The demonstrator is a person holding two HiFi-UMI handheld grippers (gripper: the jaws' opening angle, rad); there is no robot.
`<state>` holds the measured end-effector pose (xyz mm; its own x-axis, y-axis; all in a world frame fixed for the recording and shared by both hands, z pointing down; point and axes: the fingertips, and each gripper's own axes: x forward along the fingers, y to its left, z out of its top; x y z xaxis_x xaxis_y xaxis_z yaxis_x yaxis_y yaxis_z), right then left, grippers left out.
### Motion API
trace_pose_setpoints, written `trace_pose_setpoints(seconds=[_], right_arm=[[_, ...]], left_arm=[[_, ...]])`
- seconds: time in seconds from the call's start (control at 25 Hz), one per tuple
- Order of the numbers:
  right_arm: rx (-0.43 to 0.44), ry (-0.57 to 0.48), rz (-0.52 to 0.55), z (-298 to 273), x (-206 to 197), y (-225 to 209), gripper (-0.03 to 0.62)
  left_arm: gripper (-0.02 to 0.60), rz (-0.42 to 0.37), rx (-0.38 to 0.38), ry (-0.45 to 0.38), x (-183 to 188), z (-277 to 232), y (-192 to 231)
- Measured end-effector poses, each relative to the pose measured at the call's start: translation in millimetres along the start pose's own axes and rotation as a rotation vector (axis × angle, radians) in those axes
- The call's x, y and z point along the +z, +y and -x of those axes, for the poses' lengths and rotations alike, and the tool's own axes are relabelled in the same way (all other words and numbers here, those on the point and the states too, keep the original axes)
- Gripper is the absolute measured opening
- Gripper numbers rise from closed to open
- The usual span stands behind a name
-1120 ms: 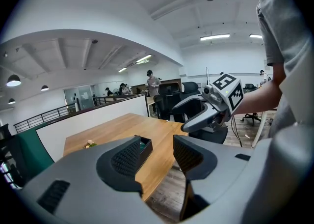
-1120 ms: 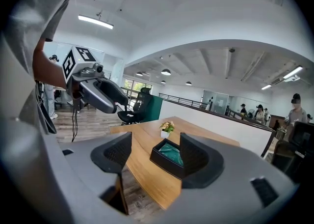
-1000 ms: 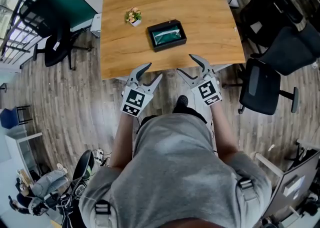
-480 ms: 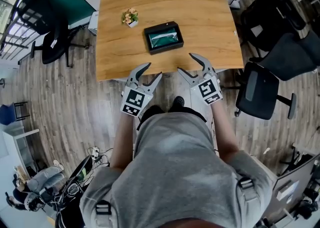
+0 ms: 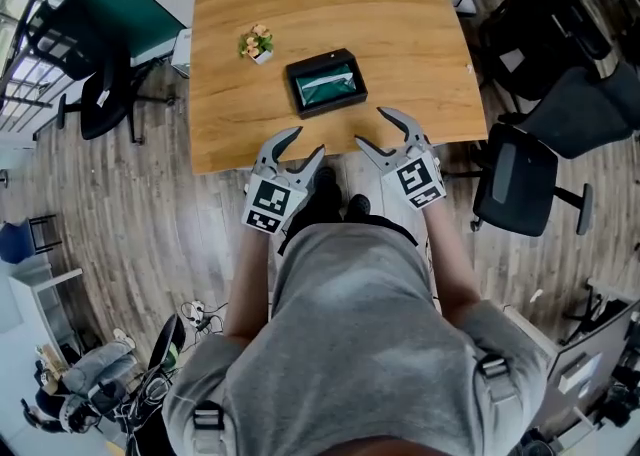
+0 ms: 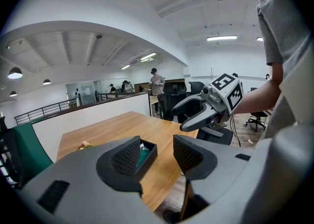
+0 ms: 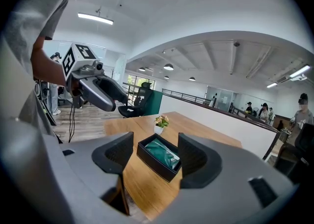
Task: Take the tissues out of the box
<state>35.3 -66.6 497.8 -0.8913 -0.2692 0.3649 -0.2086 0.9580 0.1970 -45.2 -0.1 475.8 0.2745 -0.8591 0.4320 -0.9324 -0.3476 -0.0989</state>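
Head view is where the whole layout can be read: the wooden table [image 5: 400, 4] is seen ahead of the person, with office chairs standing on the floor around it. Both tools are held off the table's near edge, over the floor, and nothing on the table is touched by either. The left hand-held gripper [image 5: 309, 140] is shown with its jaws apart and nothing between the pads. The right hand-held gripper [image 5: 372, 127] is likewise spread wide and empty, the box being merely framed between its jaws at a distance in the right gripper view. The black box [image 5: 292, 86] is set toward the near edge of the table and is open at the top. The tissues [image 5: 327, 87], a green pack, are lying inside it, and no part of the pack appears to be raised over the rim. A small potted plant [image 5: 256, 44] is placed near the box's far left corner, apart from it. The task is therefore judged not to have been started: the reach to the box, the grasp on the pack and the lift out are all left to be done.
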Motion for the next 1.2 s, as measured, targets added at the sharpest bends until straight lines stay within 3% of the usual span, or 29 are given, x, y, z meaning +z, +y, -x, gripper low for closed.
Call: trace_pose_setpoints(seconds=[0.8, 1.2], right_arm=[[-0.176, 0.130, -0.023, -61.9, -15.0, -61.8, 0.288], [-0.260, 0.163, -0.054, -78.3, -16.8, -74.2, 0.288]], left_arm=[[0.215, -0.056, -0.232, 0.021, -6.9, -70.7, 78.1], [0.213, -0.105, -0.342, 0.048, -17.6, -102.2, 96.9]])
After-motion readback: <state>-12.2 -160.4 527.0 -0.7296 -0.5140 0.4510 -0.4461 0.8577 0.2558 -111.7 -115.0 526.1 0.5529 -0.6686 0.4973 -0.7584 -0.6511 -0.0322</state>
